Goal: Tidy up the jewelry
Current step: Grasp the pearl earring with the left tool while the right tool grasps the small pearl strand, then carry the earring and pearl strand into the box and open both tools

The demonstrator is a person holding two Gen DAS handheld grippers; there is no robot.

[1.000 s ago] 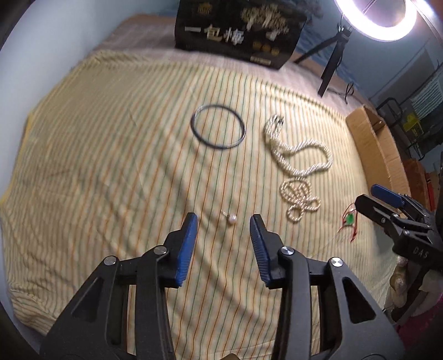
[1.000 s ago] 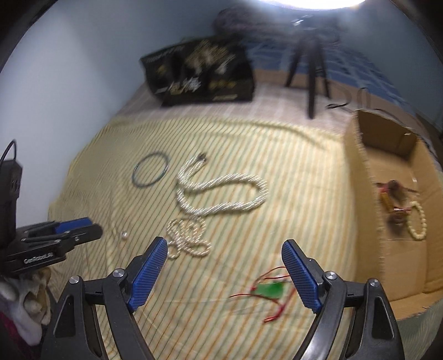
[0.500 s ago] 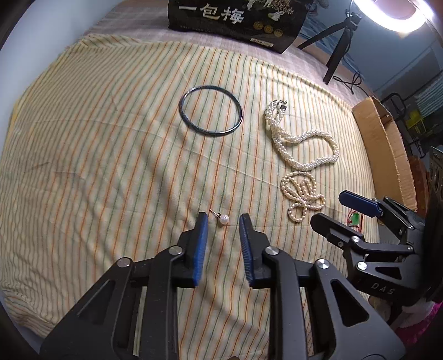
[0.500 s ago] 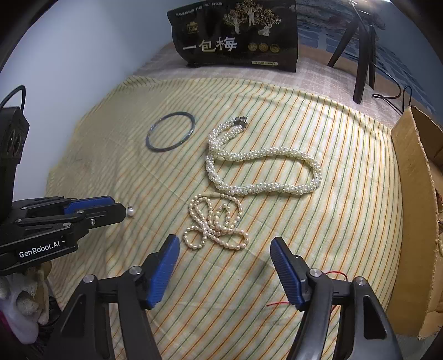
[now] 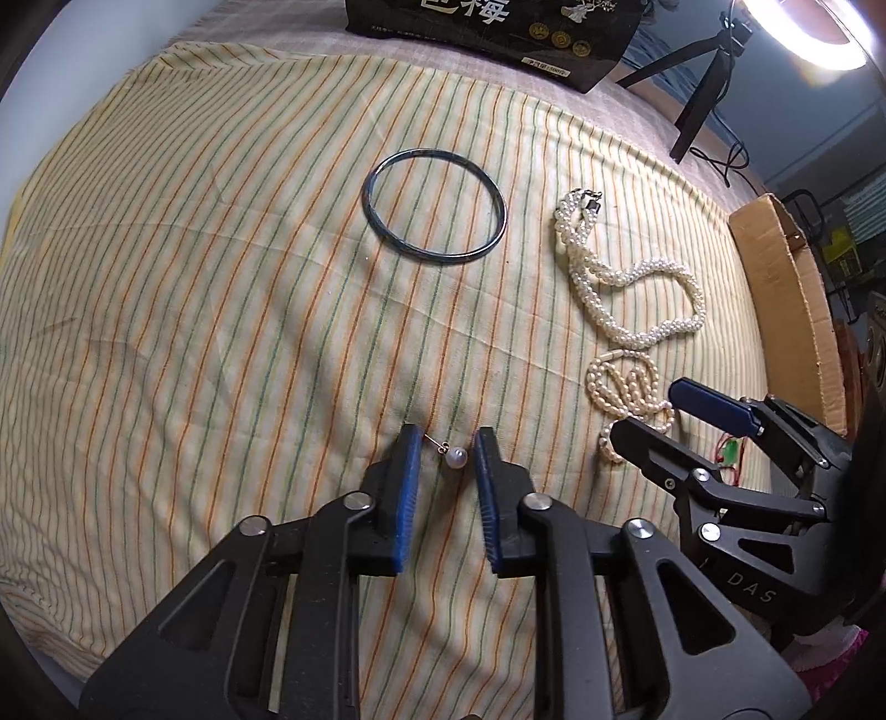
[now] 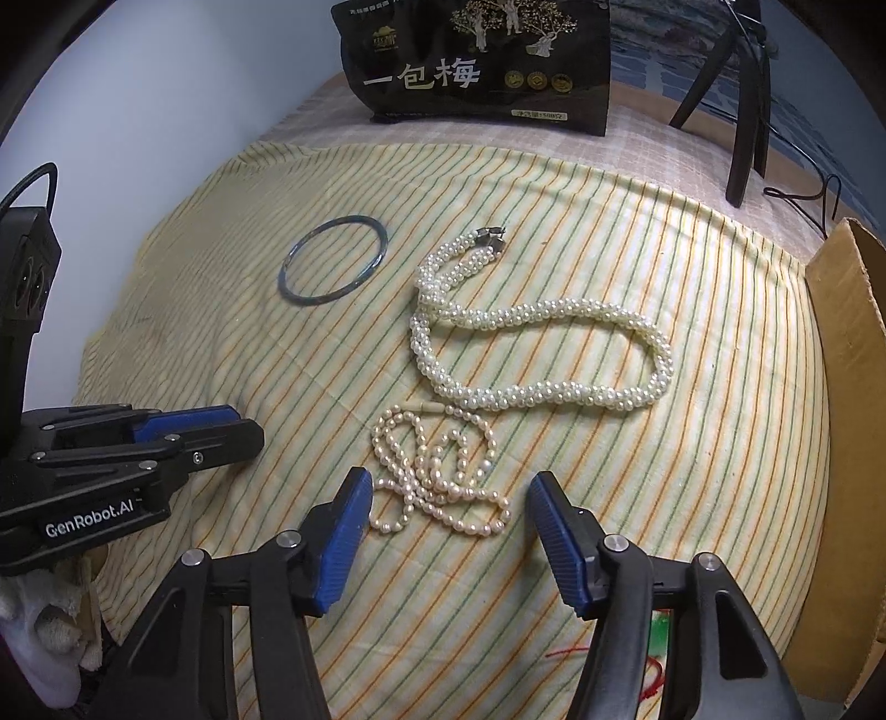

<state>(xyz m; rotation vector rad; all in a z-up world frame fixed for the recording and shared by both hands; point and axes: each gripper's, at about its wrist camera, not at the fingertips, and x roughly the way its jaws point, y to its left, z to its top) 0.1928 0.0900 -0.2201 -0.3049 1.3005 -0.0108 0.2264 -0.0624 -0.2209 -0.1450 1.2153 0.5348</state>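
**Left gripper straddles the pearl earring, right one over the small bead string**

My left gripper (image 5: 443,443) sits low on the striped cloth (image 5: 221,277) with its blue pads a narrow gap apart. The pearl earring (image 5: 455,457) lies between the tips, its thin post pointing to the left pad. I cannot tell whether either pad is touching it; nothing is clamped yet.

My right gripper (image 6: 451,493) is spread wide and holds nothing. Its tips stand on either side of the near end of the small bead string (image 6: 437,476), which lies bunched in loose loops on the cloth. From the left camera, that gripper comes in from the right, covering part of the same string.

Just beyond the small string lies the thick pearl necklace (image 6: 531,354), curved in a long loop with its clasp at the far end. To the left of the clasp, apart from it, the dark bangle (image 5: 434,207) lies flat.

Under my right gripper's right finger I see a green pendant on a red cord (image 6: 659,637), mostly hidden. The cardboard box (image 6: 847,387) stands along the cloth's right edge. At the far side stand a black bag with Chinese lettering (image 6: 476,61) and a tripod (image 6: 747,111) with a ring light (image 5: 808,33).
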